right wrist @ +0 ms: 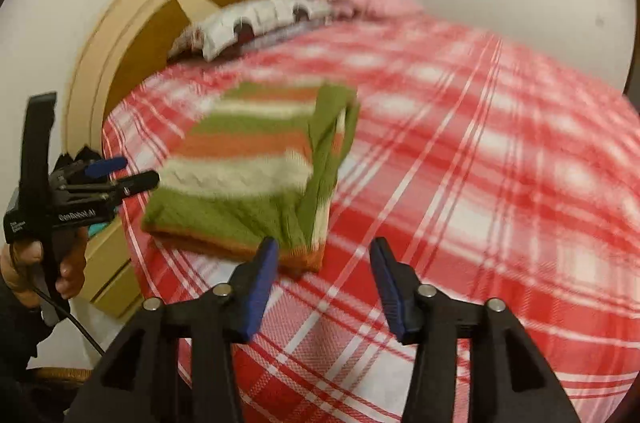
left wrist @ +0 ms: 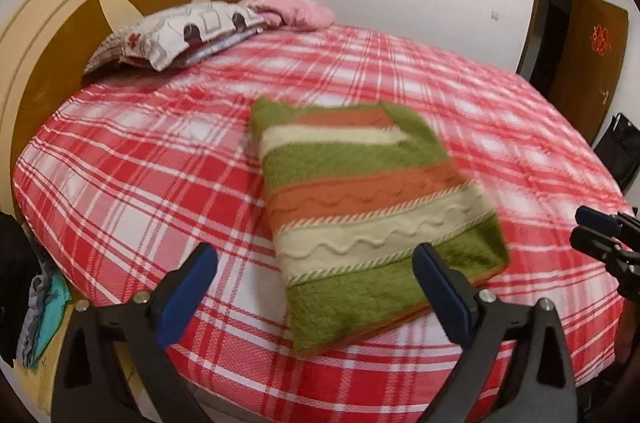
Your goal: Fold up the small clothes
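Observation:
A folded knit sweater [left wrist: 360, 191] in green, orange and cream stripes lies flat on the bed's red and white plaid sheet [left wrist: 140, 163]. My left gripper [left wrist: 316, 255] hovers wide open at its near end, and its right finger overlaps the sweater's near edge in the picture; the pads do not press on it. In the right wrist view the sweater [right wrist: 248, 163] is blurred. My right gripper [right wrist: 324, 243] stands open just short of its near corner, nothing between the fingers. The left gripper [right wrist: 138, 171], held by a hand, shows at the sweater's left side.
A patterned pillow [left wrist: 180, 35] and a pink blanket [left wrist: 292, 9] lie by the round wooden headboard [left wrist: 60, 43]. Clothes [left wrist: 40, 315] hang off the bed's left side. A brown door [left wrist: 592, 63] and a black bag [left wrist: 624, 151] stand at the right wall.

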Tool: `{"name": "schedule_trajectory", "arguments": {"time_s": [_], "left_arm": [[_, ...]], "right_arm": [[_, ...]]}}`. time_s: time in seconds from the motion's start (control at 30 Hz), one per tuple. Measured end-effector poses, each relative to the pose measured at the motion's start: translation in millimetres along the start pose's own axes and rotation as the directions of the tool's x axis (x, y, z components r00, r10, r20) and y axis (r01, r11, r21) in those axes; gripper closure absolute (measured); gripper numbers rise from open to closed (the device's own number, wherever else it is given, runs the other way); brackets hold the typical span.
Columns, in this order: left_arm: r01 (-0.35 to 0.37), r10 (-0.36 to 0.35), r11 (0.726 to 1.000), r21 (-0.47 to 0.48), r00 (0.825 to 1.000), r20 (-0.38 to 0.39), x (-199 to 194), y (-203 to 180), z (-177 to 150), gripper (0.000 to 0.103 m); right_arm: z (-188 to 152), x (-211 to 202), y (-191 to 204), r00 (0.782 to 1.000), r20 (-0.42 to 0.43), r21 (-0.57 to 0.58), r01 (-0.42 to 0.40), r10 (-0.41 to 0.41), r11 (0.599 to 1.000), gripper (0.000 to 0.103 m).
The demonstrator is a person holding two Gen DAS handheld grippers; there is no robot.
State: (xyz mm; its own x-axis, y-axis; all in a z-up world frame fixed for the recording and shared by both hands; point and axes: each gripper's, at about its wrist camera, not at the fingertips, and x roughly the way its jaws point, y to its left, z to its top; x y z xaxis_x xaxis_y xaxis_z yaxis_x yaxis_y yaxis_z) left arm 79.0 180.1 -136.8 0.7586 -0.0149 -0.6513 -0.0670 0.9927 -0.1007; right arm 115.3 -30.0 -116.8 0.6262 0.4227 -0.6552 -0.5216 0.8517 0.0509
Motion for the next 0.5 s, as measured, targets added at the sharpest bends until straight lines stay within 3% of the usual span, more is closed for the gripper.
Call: {"name": "schedule_trajectory", "arguments": {"time_s": [0.17, 0.5], "left_arm": [[-0.004, 0.003, 1.0, 0.012, 0.997, 0.076, -25.8, -6.8, 10.7, 0.0], [0.003, -0.006, 1.0, 0.022, 0.993, 0.12, -46.7, -13.8, 15.4, 0.0]], "right_arm": [[4.9, -31.6, 7.7, 0.996, 0.086, -0.035, 0.008, -0.005, 0.999, 0.053], [3.3, -75.5, 25.7, 0.972, 0.233, -0.087, 0.034, -0.013, 0.996, 0.053]]}}
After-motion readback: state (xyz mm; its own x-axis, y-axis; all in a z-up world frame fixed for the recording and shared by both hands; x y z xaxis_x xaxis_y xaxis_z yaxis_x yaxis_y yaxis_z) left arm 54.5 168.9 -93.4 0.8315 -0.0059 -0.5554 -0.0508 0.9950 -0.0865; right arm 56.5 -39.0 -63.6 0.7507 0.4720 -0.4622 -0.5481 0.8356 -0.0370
